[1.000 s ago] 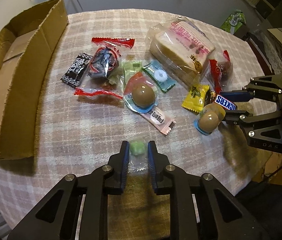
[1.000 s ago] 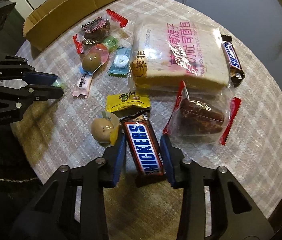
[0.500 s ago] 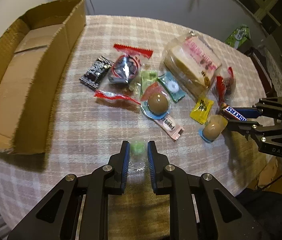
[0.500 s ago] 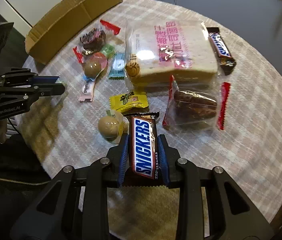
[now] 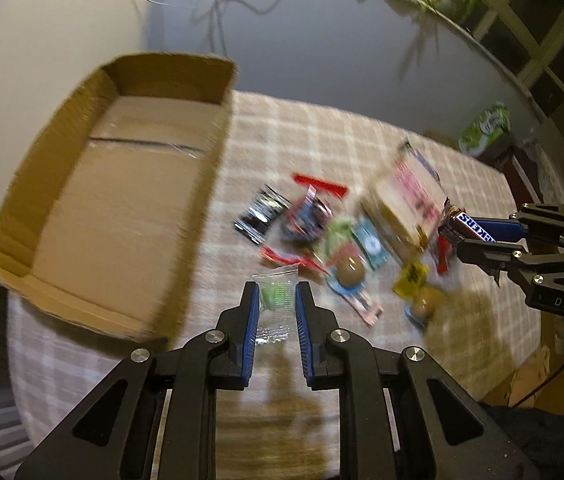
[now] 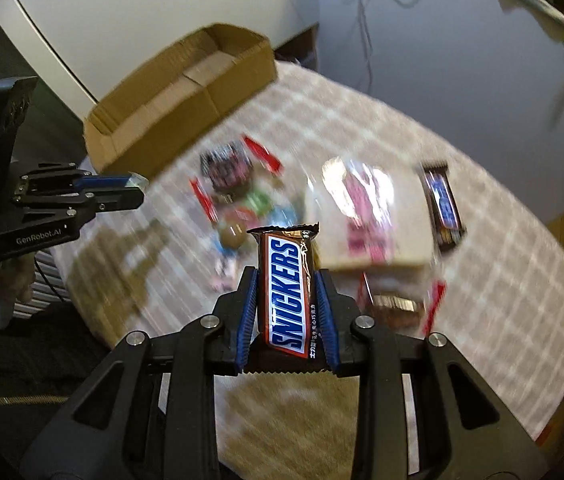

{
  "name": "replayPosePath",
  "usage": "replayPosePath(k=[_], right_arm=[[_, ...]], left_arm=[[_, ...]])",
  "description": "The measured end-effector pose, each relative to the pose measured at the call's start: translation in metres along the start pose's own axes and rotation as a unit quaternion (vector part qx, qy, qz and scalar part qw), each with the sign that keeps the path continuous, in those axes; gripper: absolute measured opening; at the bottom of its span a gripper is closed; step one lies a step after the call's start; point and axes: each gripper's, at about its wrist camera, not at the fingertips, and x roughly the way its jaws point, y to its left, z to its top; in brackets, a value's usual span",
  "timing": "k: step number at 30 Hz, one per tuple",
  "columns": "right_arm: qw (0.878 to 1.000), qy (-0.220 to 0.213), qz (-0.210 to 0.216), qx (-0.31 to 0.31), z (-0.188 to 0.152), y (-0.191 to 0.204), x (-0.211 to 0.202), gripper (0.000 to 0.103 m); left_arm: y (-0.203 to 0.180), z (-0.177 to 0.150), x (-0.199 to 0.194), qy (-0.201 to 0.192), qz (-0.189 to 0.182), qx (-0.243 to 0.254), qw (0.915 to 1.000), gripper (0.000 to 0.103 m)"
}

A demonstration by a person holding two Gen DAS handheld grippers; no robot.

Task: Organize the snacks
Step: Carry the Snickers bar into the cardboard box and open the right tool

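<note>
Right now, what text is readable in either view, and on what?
"SNICKERS": bar held in the right gripper.
"GenRobot.AI": left gripper body.
"DAS": right gripper body, left wrist view.
Small print on the held bar, the bread pack and the other wrappers: too blurred.

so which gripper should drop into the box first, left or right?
Left, probably. The left gripper, shut on the green candy, is right beside the cardboard box. The right gripper, holding the Snickers bar, sits across the snack pile.
</note>
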Motion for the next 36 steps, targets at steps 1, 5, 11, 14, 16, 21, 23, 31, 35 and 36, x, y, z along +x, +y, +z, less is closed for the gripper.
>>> replayPosePath(k=[1, 5, 11, 14, 16, 21, 23, 31, 35, 36], right_arm=[[1.0, -0.003, 0.002, -0.005, 0.006, 0.004, 0.001, 0.03], [0.999, -0.016, 0.013, -0.034, 0.041, 0.023, 0.008, 0.03], [0.997, -0.03, 0.031, -0.061, 0.09, 0.052, 0.025, 0.03], [0.996, -0.035, 0.037, -0.077, 0.114, 0.071, 0.037, 0.03], [0.995, -0.035, 0.04, -0.089, 0.127, 0.083, 0.047, 0.03], [0.993, -0.032, 0.041, -0.108, 0.15, 0.107, 0.068, 0.03], [0.992, -0.027, 0.042, -0.114, 0.157, 0.116, 0.078, 0.03], [0.992, -0.012, 0.039, -0.117, 0.17, 0.132, 0.106, 0.03], [0.993, -0.016, 0.035, -0.116, 0.171, 0.133, 0.107, 0.03], [0.993, -0.017, 0.035, -0.115, 0.172, 0.133, 0.107, 0.032]], left_arm=[[0.005, 0.003, -0.004, -0.007, 0.004, -0.005, 1.0, 0.017], [0.021, 0.011, -0.015, -0.027, 0.02, -0.019, 0.9993, 0.017], [0.05, 0.017, -0.023, -0.049, 0.046, -0.047, 0.9966, 0.017], [0.062, 0.018, -0.022, -0.051, 0.058, -0.058, 0.9953, 0.017], [0.068, 0.018, -0.02, -0.051, 0.065, -0.064, 0.9945, 0.017], [0.084, 0.019, -0.015, -0.05, 0.073, -0.084, 0.9925, 0.017], [0.09, 0.02, -0.014, -0.05, 0.074, -0.09, 0.992, 0.017], [0.102, 0.023, -0.009, -0.05, 0.086, -0.1, 0.99, 0.017], [0.104, 0.023, -0.009, -0.05, 0.088, -0.098, 0.9901, 0.018], [0.104, 0.022, -0.009, -0.049, 0.089, -0.097, 0.9902, 0.018]])
